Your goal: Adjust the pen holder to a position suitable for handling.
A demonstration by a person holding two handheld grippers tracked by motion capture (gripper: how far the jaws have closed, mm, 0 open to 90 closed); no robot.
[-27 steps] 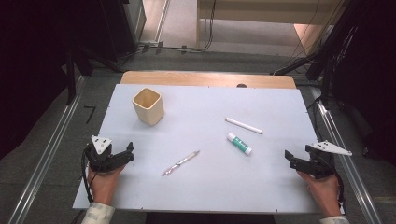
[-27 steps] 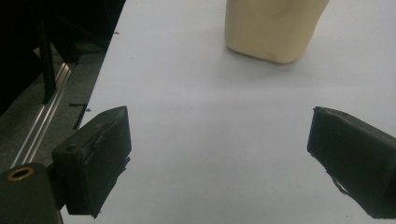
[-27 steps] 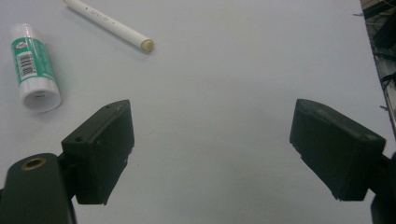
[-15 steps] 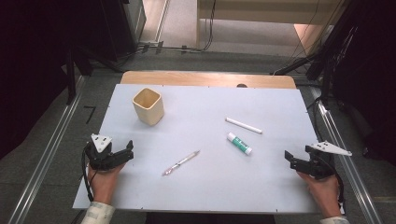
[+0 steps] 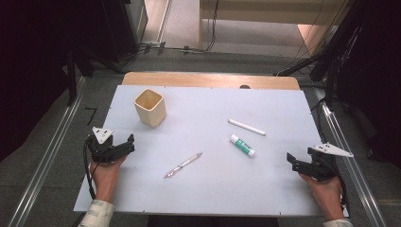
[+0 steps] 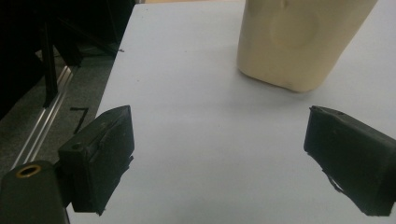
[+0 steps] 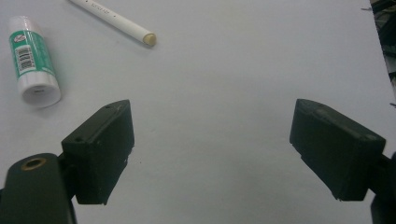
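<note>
Cream cup (image 5: 150,107) empty; pen (image 5: 183,165), glue stick (image 5: 242,145), white stick (image 5: 247,127) loose on table (image 5: 213,198); left gripper (image 5: 124,145), right gripper (image 5: 294,162) both released, nothing gathered yet.

Nothing has changed: both grippers and every object stayed put.

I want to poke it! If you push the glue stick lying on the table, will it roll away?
Probably. The glue stick is a round tube lying on its side on the smooth white table, so a sideways push would likely roll it. It looks like stiff plastic, so gripping shouldn't squash it.
</note>
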